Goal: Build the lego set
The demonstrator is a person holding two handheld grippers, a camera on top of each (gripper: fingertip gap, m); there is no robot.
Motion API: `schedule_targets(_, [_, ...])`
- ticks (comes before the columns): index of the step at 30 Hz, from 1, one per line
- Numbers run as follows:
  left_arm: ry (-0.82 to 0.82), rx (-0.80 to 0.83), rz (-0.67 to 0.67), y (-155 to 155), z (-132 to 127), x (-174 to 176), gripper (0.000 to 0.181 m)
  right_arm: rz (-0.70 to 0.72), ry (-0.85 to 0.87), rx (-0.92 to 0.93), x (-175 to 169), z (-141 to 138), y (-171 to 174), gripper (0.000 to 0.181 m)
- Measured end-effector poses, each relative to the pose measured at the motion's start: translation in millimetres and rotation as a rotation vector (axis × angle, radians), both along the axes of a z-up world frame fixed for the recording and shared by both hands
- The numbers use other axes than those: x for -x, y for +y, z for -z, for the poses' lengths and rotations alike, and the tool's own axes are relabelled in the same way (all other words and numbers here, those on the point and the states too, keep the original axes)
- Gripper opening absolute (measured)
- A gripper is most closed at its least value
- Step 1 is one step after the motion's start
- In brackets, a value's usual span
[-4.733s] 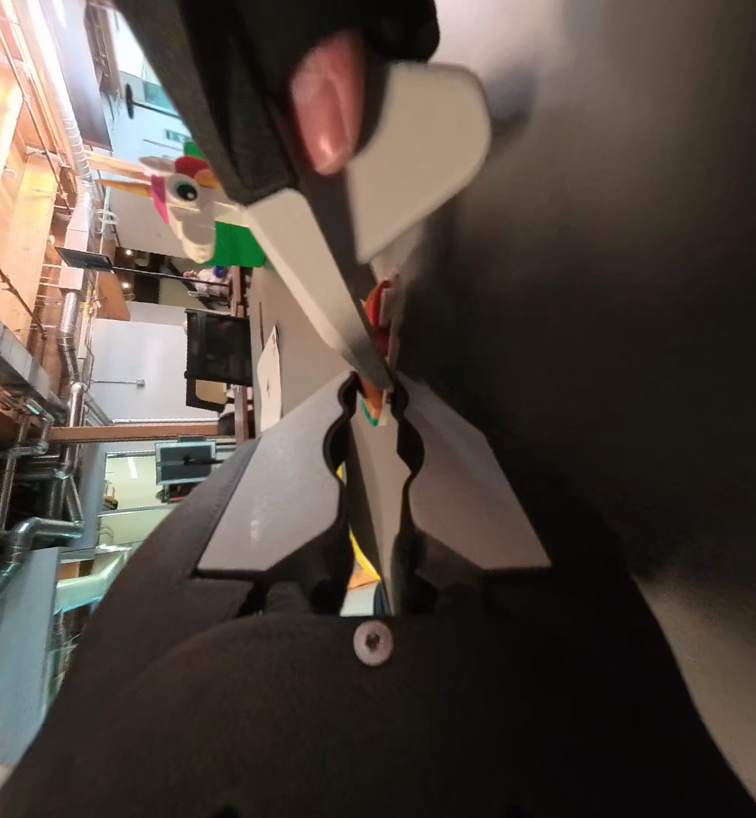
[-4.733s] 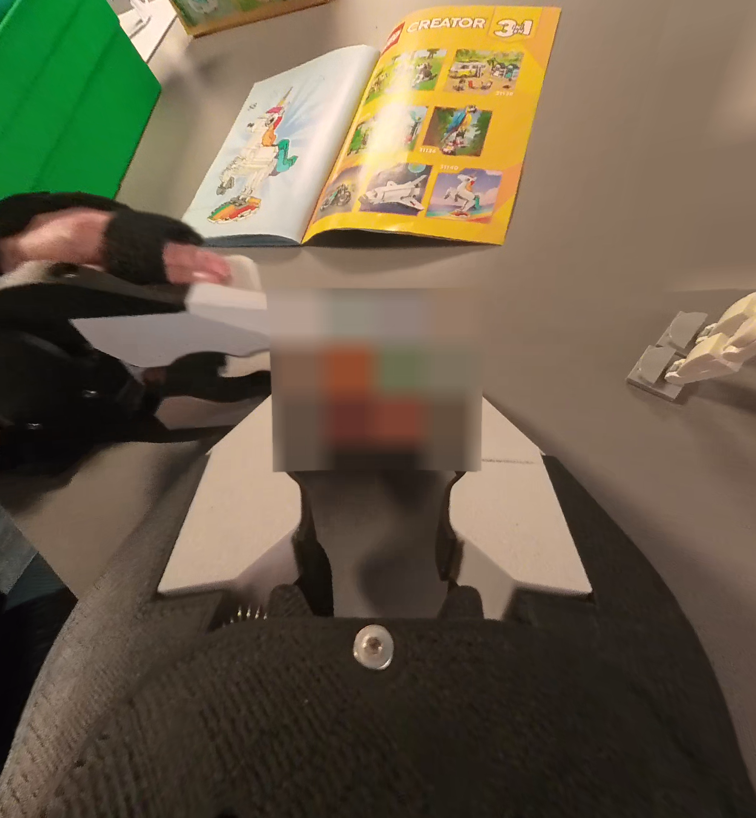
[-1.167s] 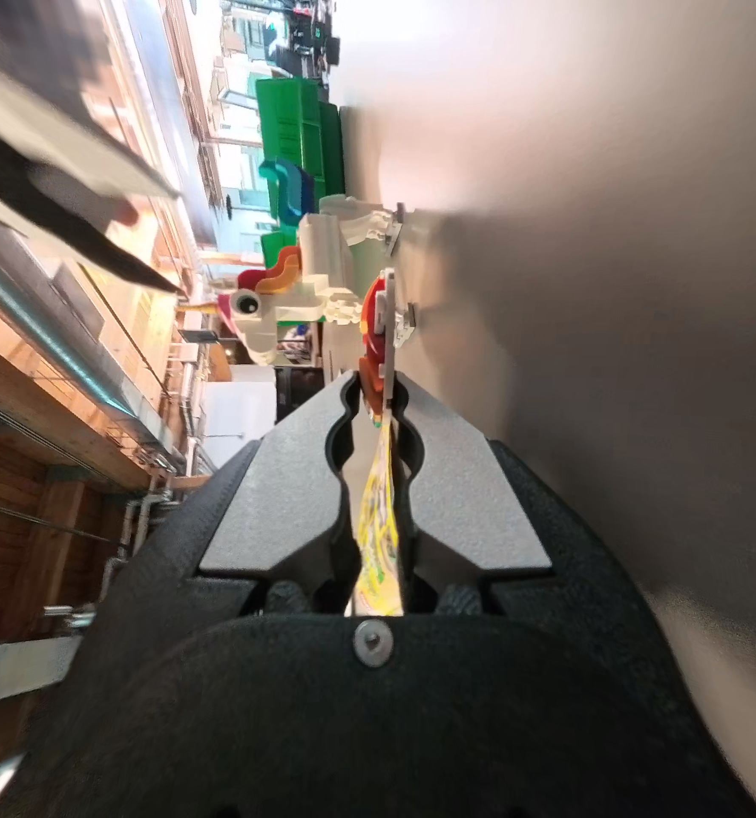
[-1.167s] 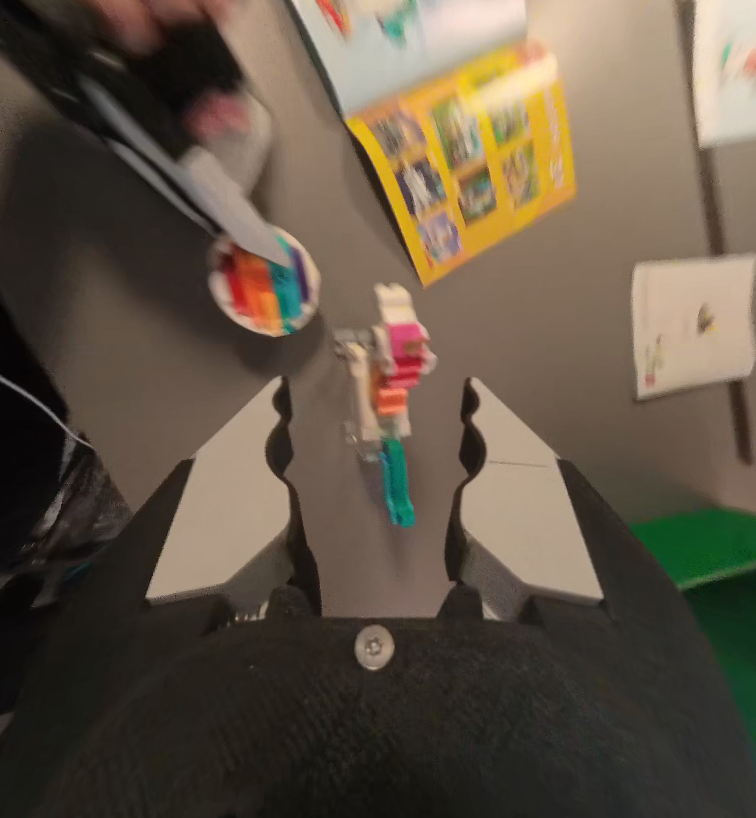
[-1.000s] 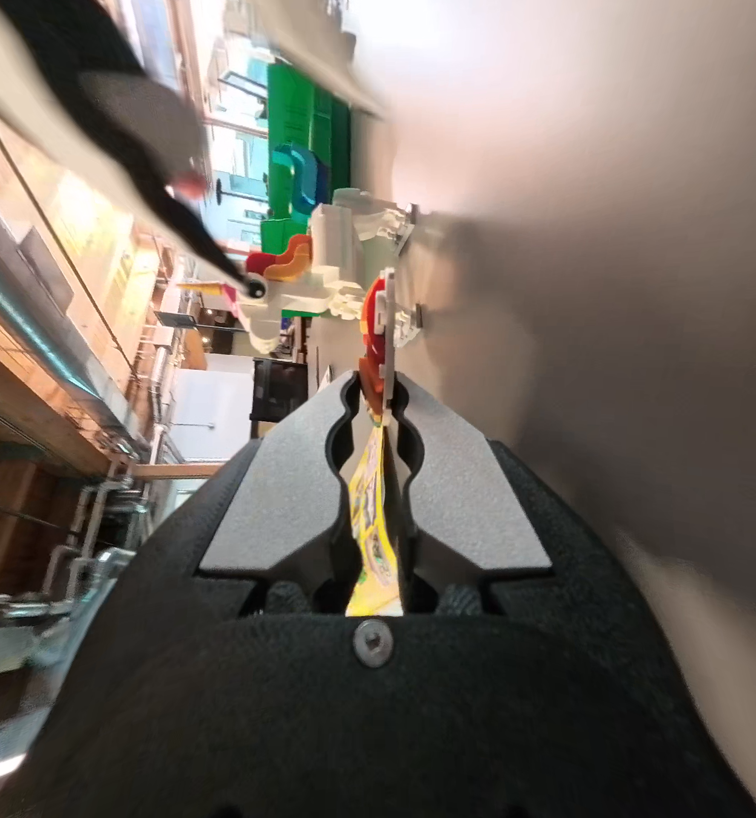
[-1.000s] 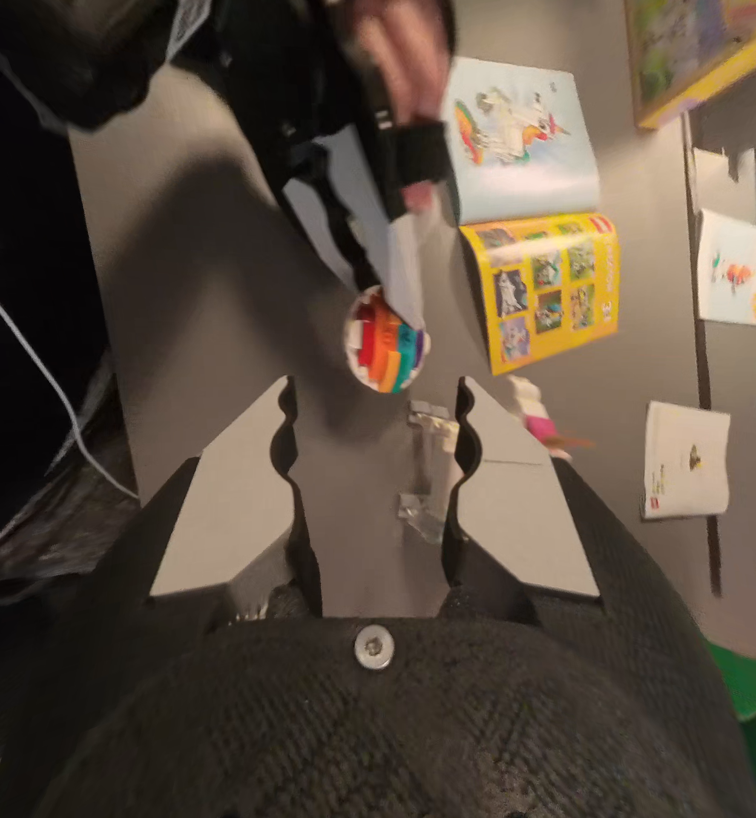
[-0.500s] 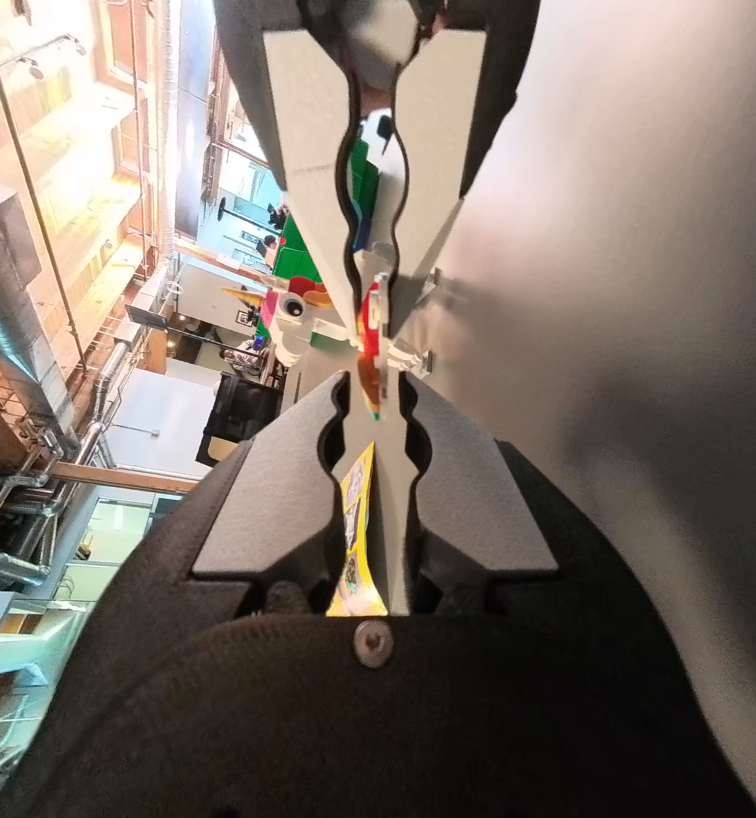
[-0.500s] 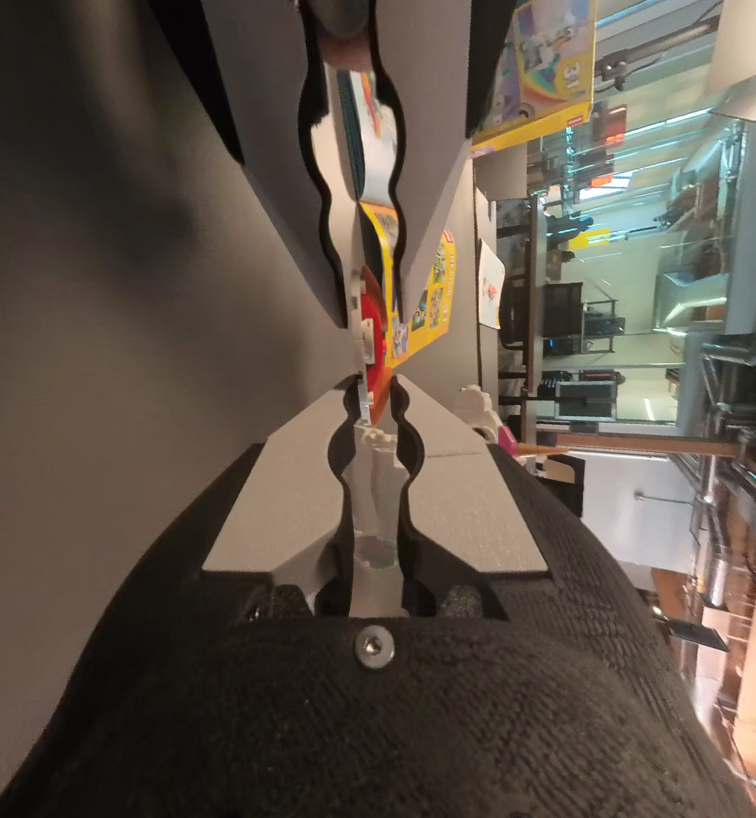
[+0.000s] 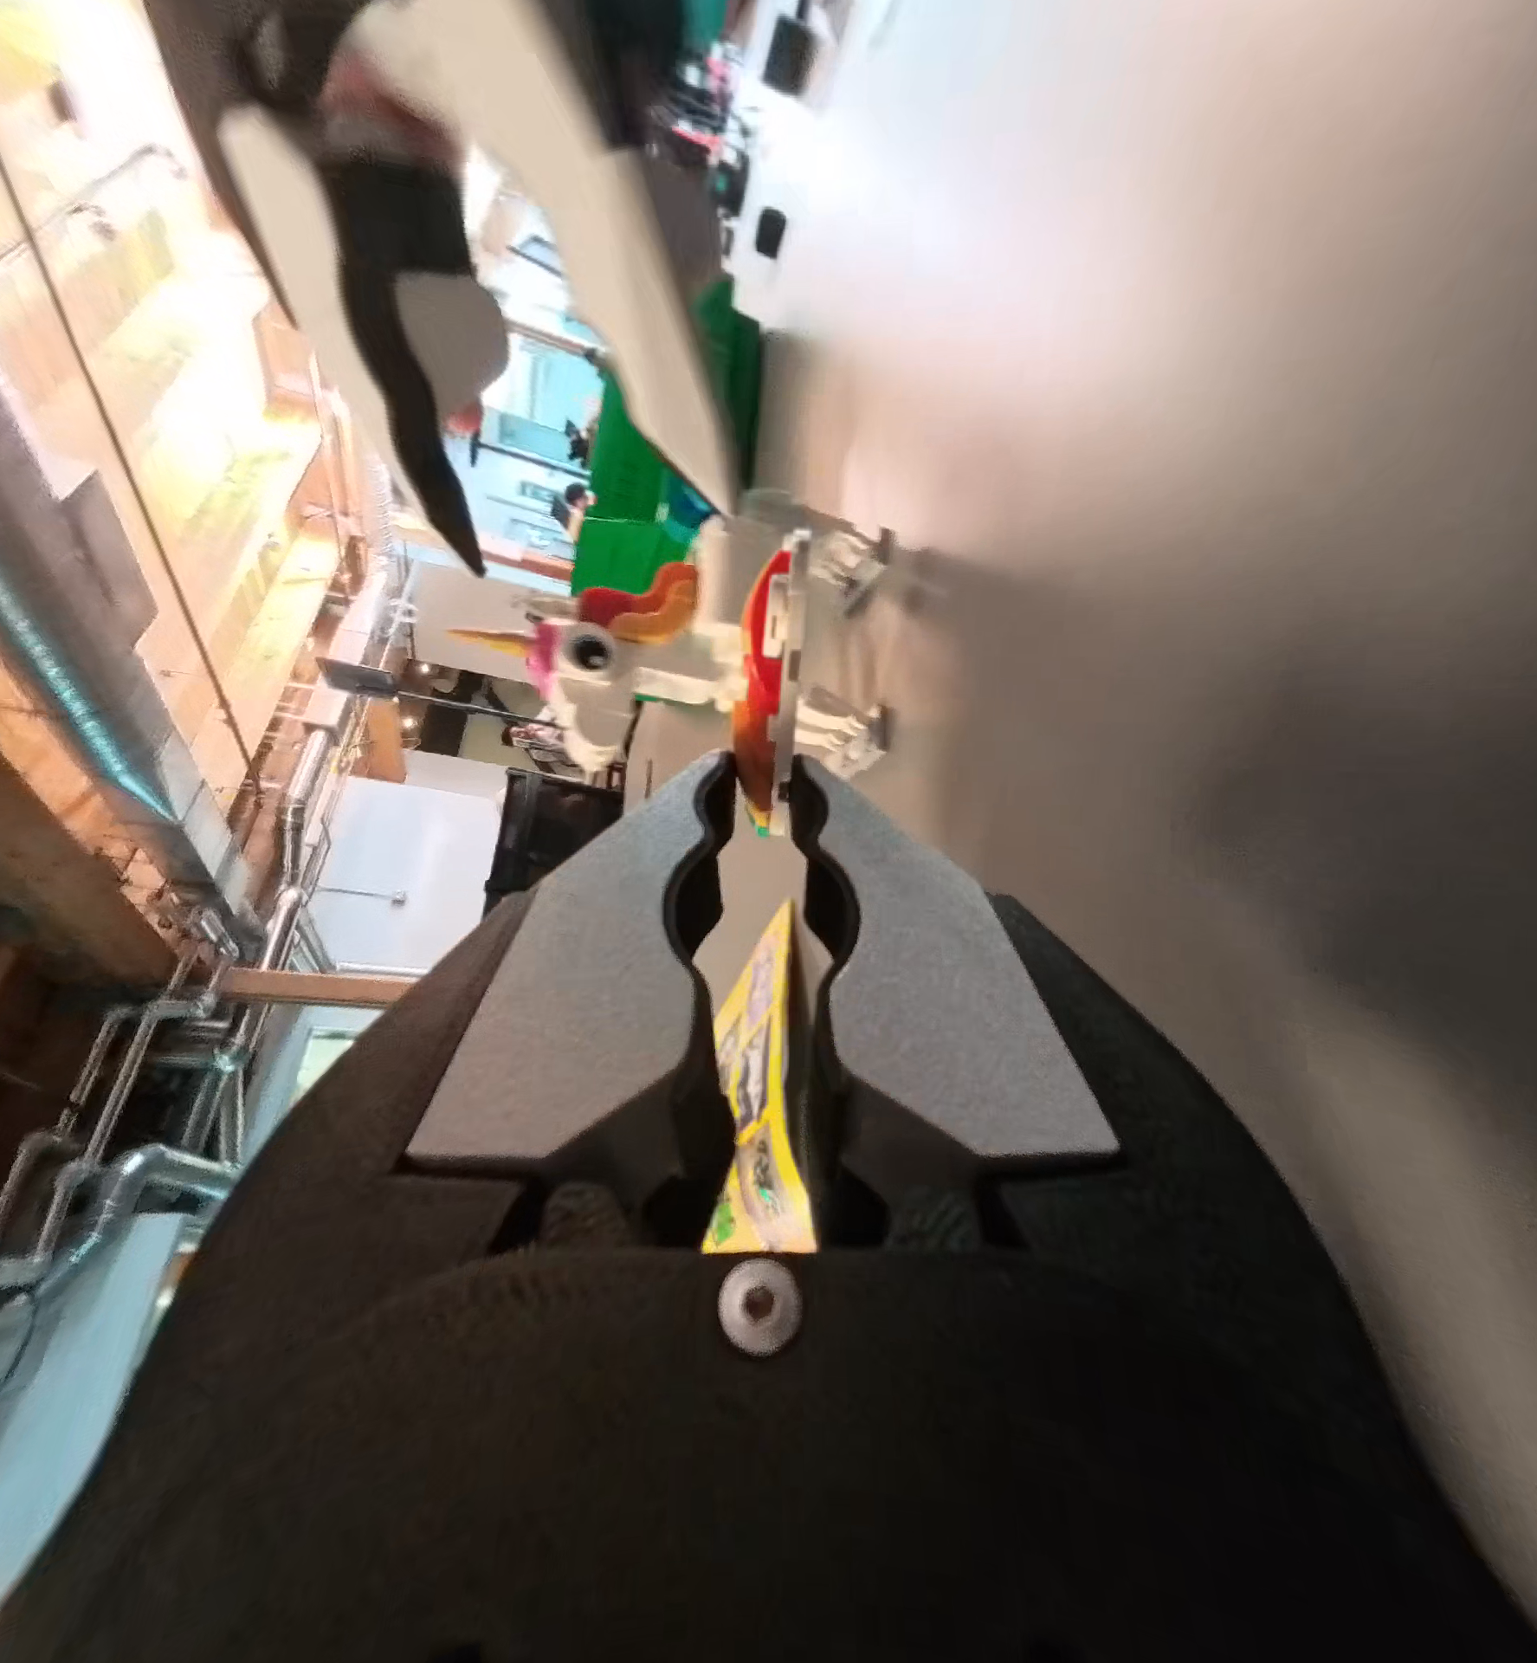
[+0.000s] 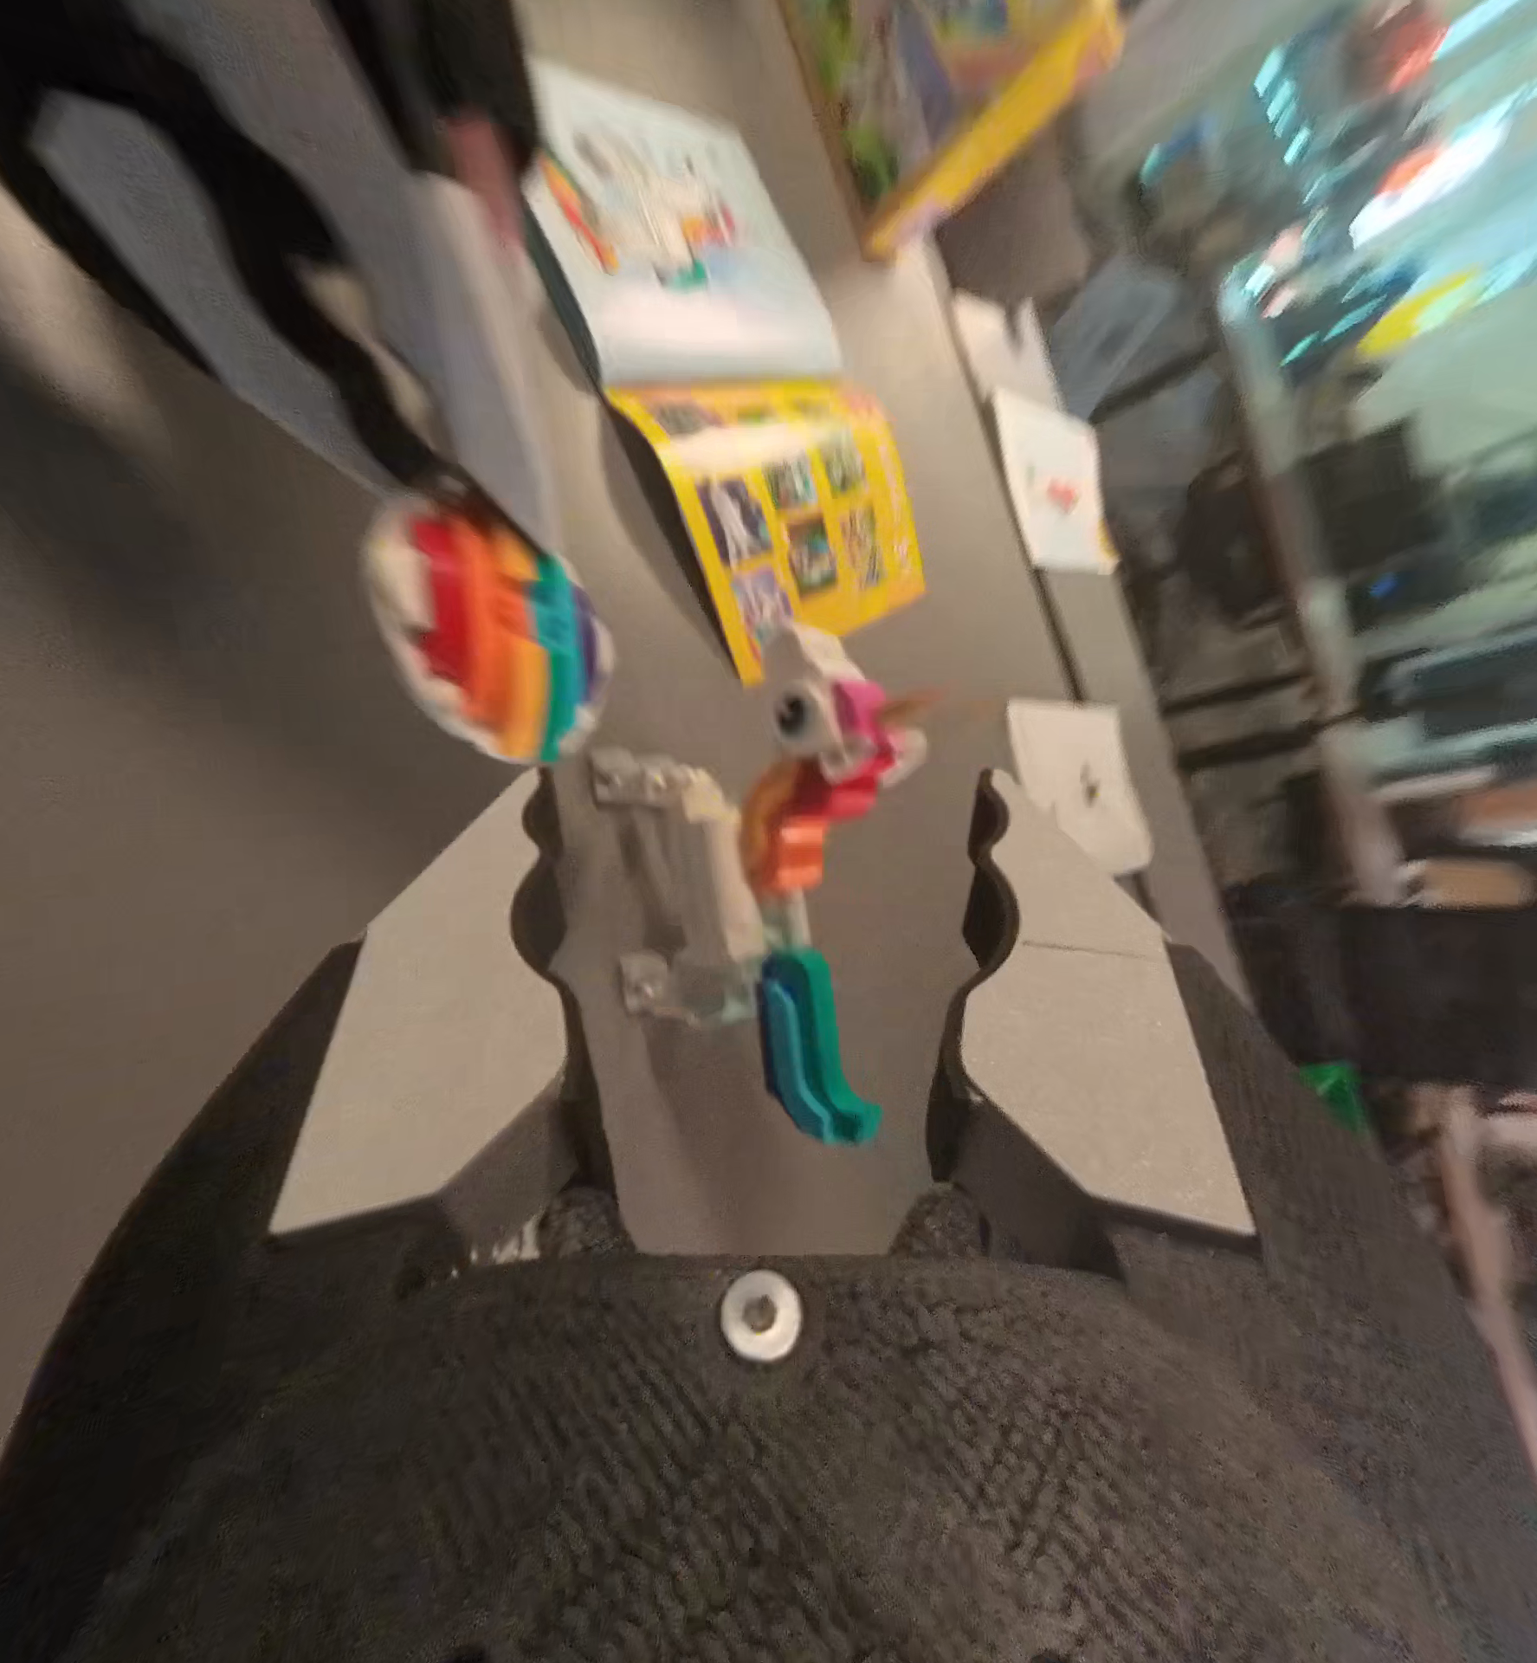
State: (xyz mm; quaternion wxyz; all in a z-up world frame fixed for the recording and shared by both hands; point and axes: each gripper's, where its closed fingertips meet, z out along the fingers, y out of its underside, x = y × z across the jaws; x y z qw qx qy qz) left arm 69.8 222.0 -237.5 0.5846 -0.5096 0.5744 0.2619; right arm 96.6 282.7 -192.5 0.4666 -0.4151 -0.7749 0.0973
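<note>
Pinching the round rainbow plate (image 9: 769,711) edge-on in our left gripper (image 9: 763,776), fingers nearly closed on it just off the grey table (image 10: 162,720). Our right gripper (image 10: 760,792) is spread wide with nothing in it, above the lego unicorn (image 10: 746,864) standing beside the plate, with the open instruction booklet (image 10: 746,432) behind.

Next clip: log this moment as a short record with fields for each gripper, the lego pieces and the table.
left gripper: shut on the rainbow disc, held edge-on
right gripper: open, empty, above the unicorn
unicorn: standing on the table, teal tail toward the right wrist camera
booklet: open on the grey table
image: motion-blurred
</note>
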Motion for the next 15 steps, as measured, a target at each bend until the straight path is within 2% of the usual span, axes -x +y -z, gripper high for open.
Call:
schedule_targets(4, [0.122,-0.023,0.023,-2.6,12.9,-3.5,0.011,0.013,-0.288,0.187,-10.8,26.4,27.0,0.084])
schedule_targets(9, [0.166,-0.028,0.043,-5.9,18.4,-7.0,0.011,-0.019,-0.698,0.181,-26.6,72.4,40.8,0.074])
schedule_targets(12, [0.172,-0.026,0.048,-6.2,20.0,-7.8,0.011,-0.04,-0.786,0.197,-25.6,82.9,43.6,0.051])
schedule_targets(15, [0.184,-0.026,0.054,-6.9,21.8,-8.7,0.011,-0.051,-0.81,0.243,-23.5,83.1,42.4,0.036])
